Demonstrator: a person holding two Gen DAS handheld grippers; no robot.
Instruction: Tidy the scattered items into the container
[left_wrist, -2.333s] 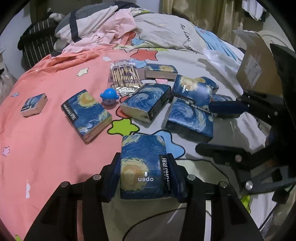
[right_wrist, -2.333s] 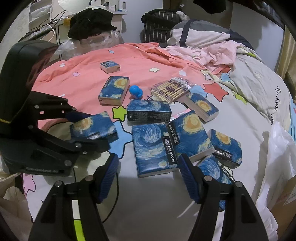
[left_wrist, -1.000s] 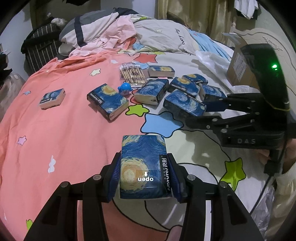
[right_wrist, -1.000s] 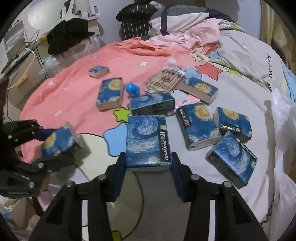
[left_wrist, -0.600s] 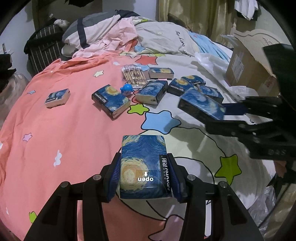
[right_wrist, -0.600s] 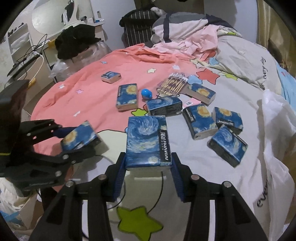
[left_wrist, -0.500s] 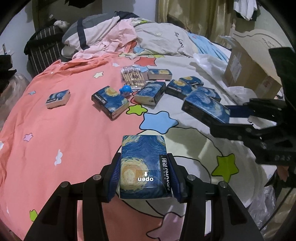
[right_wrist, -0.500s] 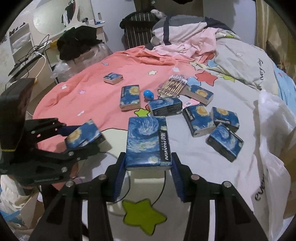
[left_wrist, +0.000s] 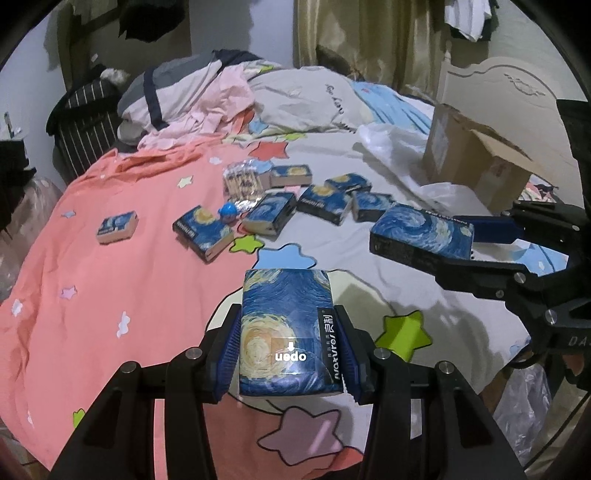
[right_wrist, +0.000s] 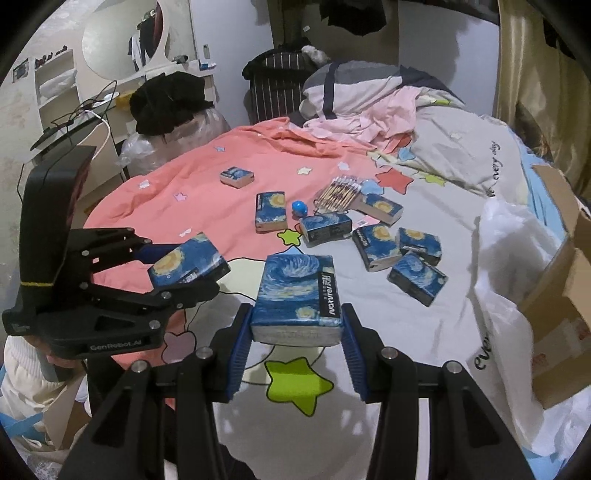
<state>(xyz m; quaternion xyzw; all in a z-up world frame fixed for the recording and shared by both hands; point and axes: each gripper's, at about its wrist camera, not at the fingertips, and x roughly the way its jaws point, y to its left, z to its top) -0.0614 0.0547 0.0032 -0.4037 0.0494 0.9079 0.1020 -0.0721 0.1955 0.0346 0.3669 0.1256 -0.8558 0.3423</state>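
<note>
In the left wrist view, the left gripper (left_wrist: 290, 354) sits at the bottom centre of the frame, its blue pads clamped on the sides of a starry-night tissue pack (left_wrist: 287, 332) held above the bedspread. At the right edge of the same frame the right gripper (left_wrist: 476, 247) pinches a second tissue pack (left_wrist: 421, 234), also lifted clear of the bed.

The right wrist view shows the reverse: the right gripper (right_wrist: 293, 343) at bottom centre is closed on its pack, whose white tissue edge faces the camera, and the left gripper (right_wrist: 173, 273) appears at the left of the frame holding its pack tilted.

Only the left wrist view shows the cardboard box (left_wrist: 476, 166) whole, open-topped at the upper right, beside a white plastic bag (left_wrist: 391, 147). In the right wrist view just a corner of it shows at the right edge, behind the bag. Only the right wrist view takes in the white dresser with an oval mirror (right_wrist: 110, 48) at the upper left.

Seven more packs lie on the bed. One small pack (right_wrist: 236, 176) lies alone on the pink part, another (right_wrist: 271, 211) sits near a blue ball (right_wrist: 300, 207), and five cluster at the middle of the frame by a bundle of sticks in clear wrap (right_wrist: 338, 194).

The bedspread (left_wrist: 92, 295) is pink on the left and grey-white with coloured stars on the right. Rumpled clothes (left_wrist: 192, 99) are heaped at the far end, with gold curtains (left_wrist: 369, 37) behind.
</note>
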